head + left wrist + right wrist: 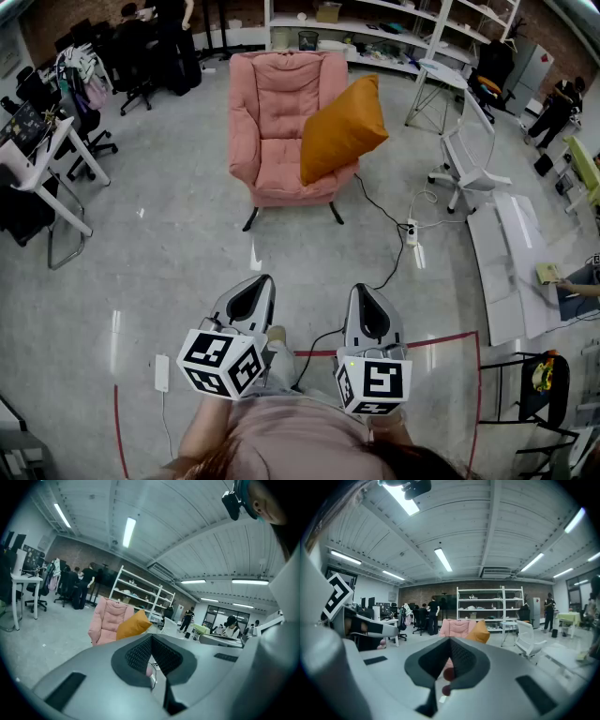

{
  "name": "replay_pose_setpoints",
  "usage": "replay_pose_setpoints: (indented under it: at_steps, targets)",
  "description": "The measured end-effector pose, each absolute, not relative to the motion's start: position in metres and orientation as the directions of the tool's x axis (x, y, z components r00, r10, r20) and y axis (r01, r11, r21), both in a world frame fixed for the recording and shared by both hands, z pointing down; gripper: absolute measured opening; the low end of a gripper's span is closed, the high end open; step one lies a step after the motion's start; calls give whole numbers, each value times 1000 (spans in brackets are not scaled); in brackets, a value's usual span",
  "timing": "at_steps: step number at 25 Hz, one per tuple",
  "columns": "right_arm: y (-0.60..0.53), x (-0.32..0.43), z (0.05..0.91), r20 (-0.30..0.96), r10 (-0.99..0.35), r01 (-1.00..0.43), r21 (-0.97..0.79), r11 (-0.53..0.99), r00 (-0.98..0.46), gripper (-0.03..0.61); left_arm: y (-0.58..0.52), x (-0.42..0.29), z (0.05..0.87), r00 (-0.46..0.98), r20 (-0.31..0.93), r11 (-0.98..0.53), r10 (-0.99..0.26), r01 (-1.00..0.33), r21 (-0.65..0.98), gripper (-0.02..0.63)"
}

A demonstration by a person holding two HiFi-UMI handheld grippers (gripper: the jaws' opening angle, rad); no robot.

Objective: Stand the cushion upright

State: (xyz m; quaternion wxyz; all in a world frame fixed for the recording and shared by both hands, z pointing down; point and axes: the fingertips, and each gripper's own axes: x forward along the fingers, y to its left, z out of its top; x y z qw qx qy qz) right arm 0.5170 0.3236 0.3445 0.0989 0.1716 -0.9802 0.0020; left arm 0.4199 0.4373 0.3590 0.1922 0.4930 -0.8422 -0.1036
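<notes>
We hold the left gripper [255,283] and right gripper [367,292] pressed together, empty; the orange cushion [342,129] leans tilted on the far armchair [272,112], not yet upright.

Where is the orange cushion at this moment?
In the head view it sits upper centre: the orange cushion leans tilted on the pink armchair, against its picture-right armrest.
</notes>
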Motion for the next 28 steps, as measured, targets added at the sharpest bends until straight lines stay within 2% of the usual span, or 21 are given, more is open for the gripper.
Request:
replay_pose_setpoints:
  at_steps: [18, 28]
  targets:
    - [291, 382, 341, 199, -438, -437, 54, 898, -877, 17, 394, 289, 353, -318, 201, 373, -927, -848, 377, -3]
    - [277, 332, 343, 199, -428, -428, 43, 903, -882, 17, 391, 239, 360, -338, 203, 393, -919, -822, 411, -3]
